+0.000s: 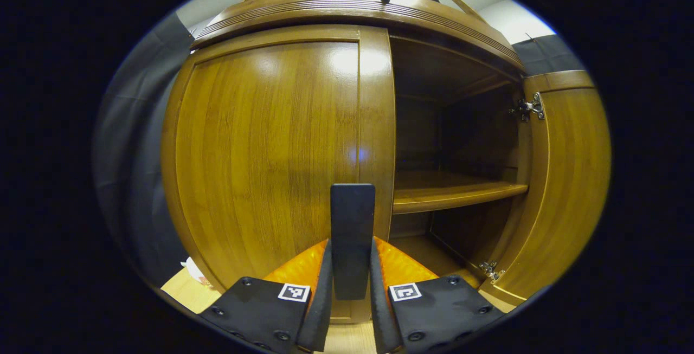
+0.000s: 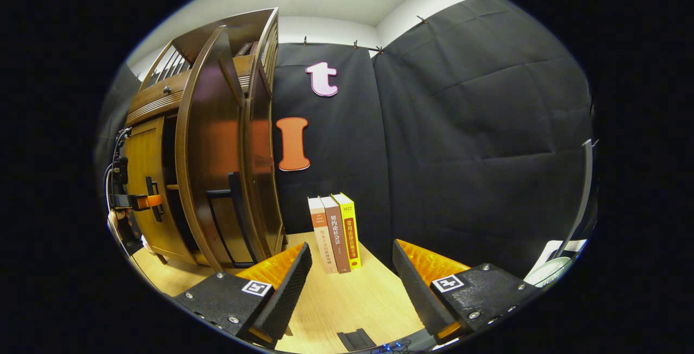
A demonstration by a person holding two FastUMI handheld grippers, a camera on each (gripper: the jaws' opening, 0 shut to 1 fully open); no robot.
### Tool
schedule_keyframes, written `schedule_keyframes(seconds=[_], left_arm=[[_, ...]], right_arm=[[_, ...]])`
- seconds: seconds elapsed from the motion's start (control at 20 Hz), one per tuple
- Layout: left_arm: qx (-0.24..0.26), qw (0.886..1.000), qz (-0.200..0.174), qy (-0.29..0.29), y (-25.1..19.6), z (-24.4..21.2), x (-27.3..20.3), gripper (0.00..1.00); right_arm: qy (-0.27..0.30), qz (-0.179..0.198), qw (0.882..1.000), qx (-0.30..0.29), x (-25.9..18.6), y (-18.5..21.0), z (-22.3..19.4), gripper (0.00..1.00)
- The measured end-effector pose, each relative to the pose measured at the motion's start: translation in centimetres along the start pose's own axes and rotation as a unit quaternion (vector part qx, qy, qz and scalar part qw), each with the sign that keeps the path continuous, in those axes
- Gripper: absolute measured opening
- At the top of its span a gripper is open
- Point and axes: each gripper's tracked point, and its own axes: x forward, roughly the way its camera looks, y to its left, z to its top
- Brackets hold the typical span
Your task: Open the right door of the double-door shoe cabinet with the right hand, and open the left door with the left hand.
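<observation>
cabinet (image 1: 347, 12) half done: right door (image 1: 564, 180) swung wide w/ shelf (image 1: 450, 191) and dark interior exposed, left door (image 1: 271, 153) flat shut in its frame. your left gripper (image 1: 351, 283) sits dead ahead of that door, fingers closed on the dark vertical handle (image 1: 352, 224) near its inner edge; both fingers look pressed to the bar's sides, no gap visible. handle's long axis runs straight up-down, in line w/ the gripper's reach, so the pull should come straight back toward you and then arc out to your left, as the hinges are prob. on the door's far left edge — hidden here. lower end of the handle is cut off between the fingers, so can't tell how deep the grip goes.

your right gripper (image 2: 347, 283) is wide open, holding nothing, hanging over the wooden table (image 2: 347, 305) and pointed at the books (image 2: 336, 235) by the booth wall. from its view the open right door (image 2: 211, 153) shows edge-on to its left, w/ the left gripper (image 2: 146, 201) small and far off at the left door's handle. left hand is the one in place; the right's job looks finished.
</observation>
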Motion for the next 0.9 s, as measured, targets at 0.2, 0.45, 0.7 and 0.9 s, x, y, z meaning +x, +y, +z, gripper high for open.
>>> schedule_keyframes(seconds=[0.2, 0.45, 0.7, 0.9], left_arm=[[0.0, 1.0, -0.006, -0.002, -0.1, -0.2, -1.0, 0.33], [-0.008, 1.0, -0.028, 0.003, 0.2, -0.3, -4.3, 0.36], [-0.007, 0.999, -0.042, 0.006, 1.2, -0.2, -8.0, 0.36], [-0.01, 0.999, -0.05, 0.01, 2.3, -0.4, -10.6, 0.36]], right_arm=[[0.001, 0.005, 1.0, -0.004, -0.3, 1.0, 0.1, 0.99], [-0.004, 0.011, 1.0, -0.005, -1.3, 2.3, 1.1, 0.92], [-0.012, 0.019, 1.0, -0.007, -3.0, 4.0, 1.9, 0.99], [-0.019, 0.03, 0.999, -0.009, -3.7, 5.7, 2.5, 0.92]])
